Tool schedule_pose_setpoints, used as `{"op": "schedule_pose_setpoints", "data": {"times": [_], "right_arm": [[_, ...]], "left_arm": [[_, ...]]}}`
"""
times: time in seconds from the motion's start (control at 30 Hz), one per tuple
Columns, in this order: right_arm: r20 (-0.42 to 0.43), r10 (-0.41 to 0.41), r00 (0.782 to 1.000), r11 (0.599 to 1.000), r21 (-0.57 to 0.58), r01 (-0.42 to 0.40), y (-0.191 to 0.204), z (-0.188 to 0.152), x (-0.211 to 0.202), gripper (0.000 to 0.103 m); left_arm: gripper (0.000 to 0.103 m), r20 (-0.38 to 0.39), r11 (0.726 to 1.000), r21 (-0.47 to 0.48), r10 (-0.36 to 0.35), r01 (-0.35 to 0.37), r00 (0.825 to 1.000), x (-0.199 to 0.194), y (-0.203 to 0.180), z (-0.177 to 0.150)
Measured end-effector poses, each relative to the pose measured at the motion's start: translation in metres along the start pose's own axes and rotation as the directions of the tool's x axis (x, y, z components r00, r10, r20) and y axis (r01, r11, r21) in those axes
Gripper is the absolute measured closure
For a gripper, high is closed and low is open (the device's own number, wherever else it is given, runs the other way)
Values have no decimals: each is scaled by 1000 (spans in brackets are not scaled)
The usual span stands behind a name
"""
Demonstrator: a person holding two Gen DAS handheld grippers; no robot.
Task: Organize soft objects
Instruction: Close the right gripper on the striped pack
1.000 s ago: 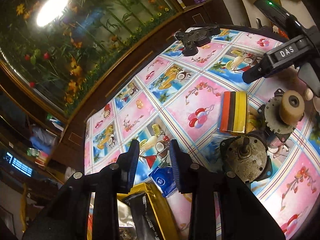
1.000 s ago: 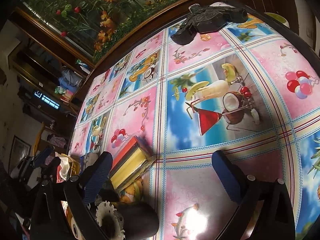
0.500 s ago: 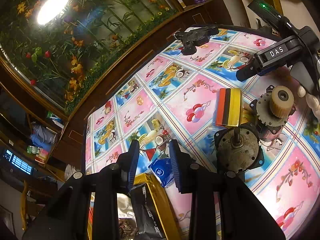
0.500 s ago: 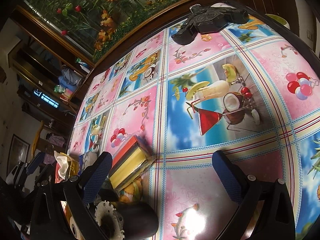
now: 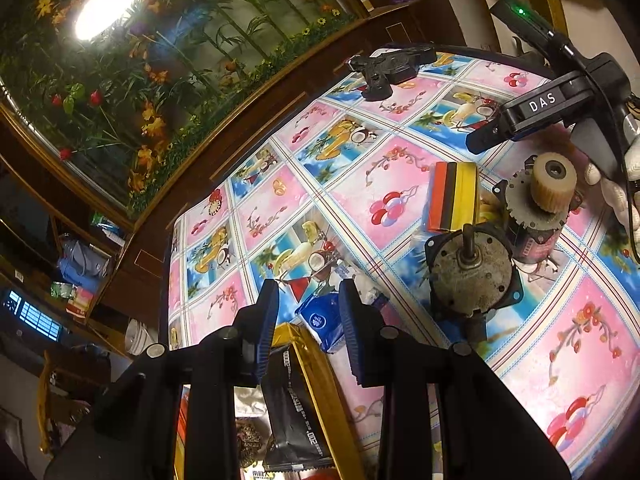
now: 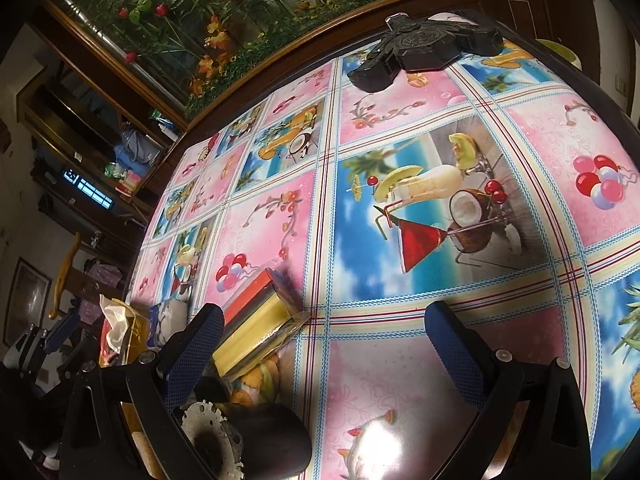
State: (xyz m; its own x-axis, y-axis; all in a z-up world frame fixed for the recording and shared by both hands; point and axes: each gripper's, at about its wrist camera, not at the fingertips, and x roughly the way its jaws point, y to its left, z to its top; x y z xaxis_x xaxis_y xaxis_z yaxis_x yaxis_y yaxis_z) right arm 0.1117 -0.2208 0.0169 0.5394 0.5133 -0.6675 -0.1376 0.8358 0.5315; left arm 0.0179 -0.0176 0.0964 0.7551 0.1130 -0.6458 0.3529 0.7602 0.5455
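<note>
A: While your left gripper (image 5: 308, 320) hangs over the table, how do its ribbed blue pads (image 5: 267, 320) stand?

B: A narrow gap parts them and nothing is pinched between. Right under them lies a glossy gold-edged snack pouch (image 5: 304, 392) with a black face, and at one o'clock from the tips a soft blue tissue pack (image 5: 324, 316), crinkled, lies flat on the shiny printed tablecloth (image 5: 400, 184).

A: And farther out on your side?

B: At two o'clock a rusty round motor (image 5: 468, 272) stands with its shaft up. Past it lies the striped sponge block (image 5: 454, 196), red, black and yellow layers in clear wrap, with a toothed metal gear and cream spool (image 5: 548, 188) just beside it at three o'clock.

A: Your right gripper (image 6: 320, 344)?

B: Spread wide, holding nothing, its mesh-textured blue pads (image 6: 452, 348) well apart above the cloth. The same sponge block (image 6: 260, 328) lies just beside the left pad, at ten o'clock, one end overhung by it. At eight o'clock you see the toothed disc (image 6: 212, 436); whether it touches the sponge block I cannot tell.

A: Anything far off?

B: A black angular plastic holder (image 6: 424, 48) rests at twelve o'clock near the table's far edge.
</note>
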Motion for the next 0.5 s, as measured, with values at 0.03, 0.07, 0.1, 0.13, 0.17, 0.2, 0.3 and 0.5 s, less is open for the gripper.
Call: {"op": "schedule_pose_setpoints", "data": {"times": [0.03,0.07,0.1,0.13,0.17,0.2,0.3,0.5], "right_arm": [[3,-8,1000,1000,-9,8,1,0,0,1],[6,-14,1000,1000,-20,14,2,-1,0,1],[11,-22,1000,999,-36,23,3,-2,0,1],[15,-29,999,998,-46,30,4,-3,0,1],[19,-37,999,998,-55,38,6,-4,0,1],[18,-36,999,998,-58,37,6,-4,-1,1],[4,-13,1000,1000,12,13,-1,1,-7,1],[-5,83,997,991,108,-82,-4,8,-37,1]], "left_arm": [[75,0,1000,-6,-2,2,1000,-2,2,-2],[75,0,1000,-12,-3,3,1000,-4,4,-4],[75,2,1000,-22,-5,5,1000,-6,7,-7],[75,3,999,-38,-10,11,1000,-10,11,-11],[75,5,998,-56,-18,18,1000,-13,16,-15],[75,6,997,-80,-23,23,1000,-18,23,-20],[75,10,986,-160,-36,37,999,-32,48,-38],[75,15,946,-322,-45,47,999,-62,94,-93]]}}
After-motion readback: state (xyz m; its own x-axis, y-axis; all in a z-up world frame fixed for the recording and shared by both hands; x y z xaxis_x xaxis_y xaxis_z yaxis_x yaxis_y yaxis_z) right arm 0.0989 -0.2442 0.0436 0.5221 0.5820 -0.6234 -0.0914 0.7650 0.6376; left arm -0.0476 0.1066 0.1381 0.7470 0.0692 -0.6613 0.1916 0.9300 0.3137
